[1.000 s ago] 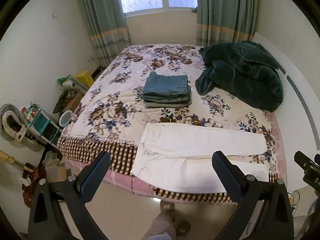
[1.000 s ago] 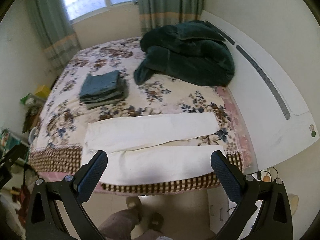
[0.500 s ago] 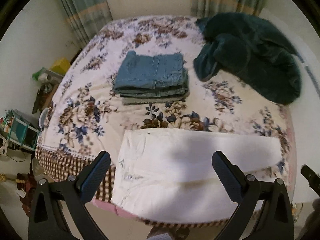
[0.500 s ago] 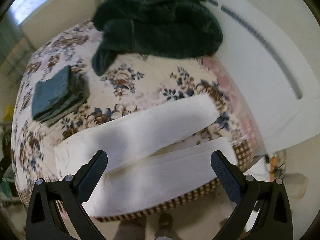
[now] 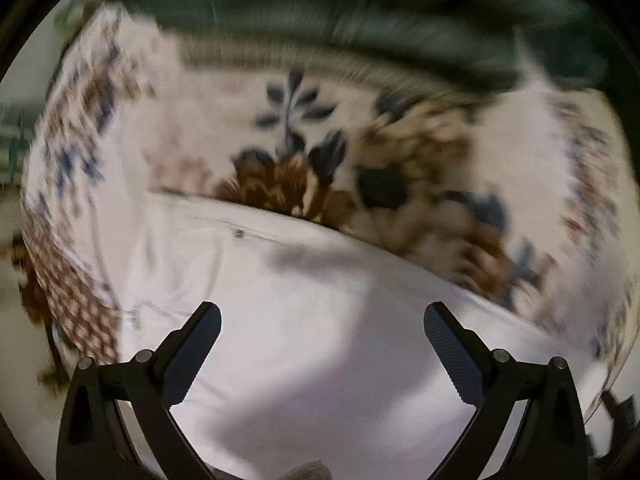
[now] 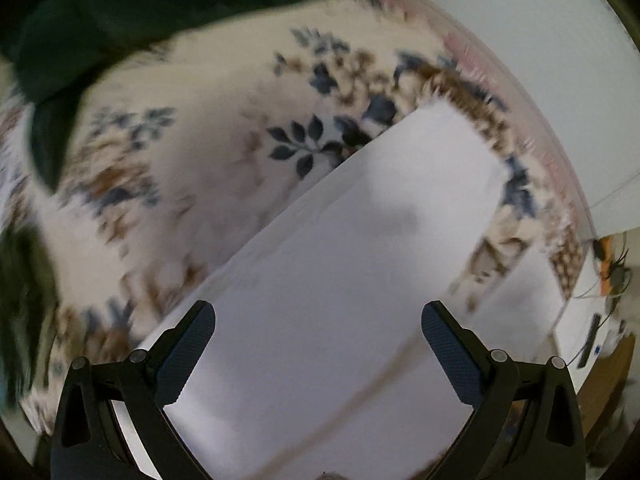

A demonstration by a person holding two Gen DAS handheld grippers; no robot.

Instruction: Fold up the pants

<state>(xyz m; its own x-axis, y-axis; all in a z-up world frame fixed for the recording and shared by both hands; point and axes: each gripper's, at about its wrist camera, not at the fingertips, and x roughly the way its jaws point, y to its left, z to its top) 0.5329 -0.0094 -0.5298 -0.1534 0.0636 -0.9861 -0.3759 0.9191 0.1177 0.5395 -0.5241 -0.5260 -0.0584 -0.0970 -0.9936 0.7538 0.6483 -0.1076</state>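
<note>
White pants [image 5: 304, 312] lie flat on the flowered bedspread [image 5: 420, 152]. In the left wrist view I see the waist end with a small metal button near the far edge. My left gripper [image 5: 322, 328] is open and empty, close above the waist. In the right wrist view a leg of the pants [image 6: 360, 240] runs up to the right, its cuff near the bed's edge. My right gripper [image 6: 318, 326] is open and empty, close above that leg. Both views are blurred by motion.
A dark green blanket [image 6: 140, 12] lies bunched at the far side of the bed, also blurred across the top of the left wrist view [image 5: 360, 12]. The white headboard [image 6: 540, 40] borders the bed on the right. Cables and an orange thing [image 6: 608, 268] lie beyond the bed's right edge.
Both grippers have dropped fast toward the bed and now hover close over the white pants. The room, window and folded jeans stack have left the views. Jaws stay open.
</note>
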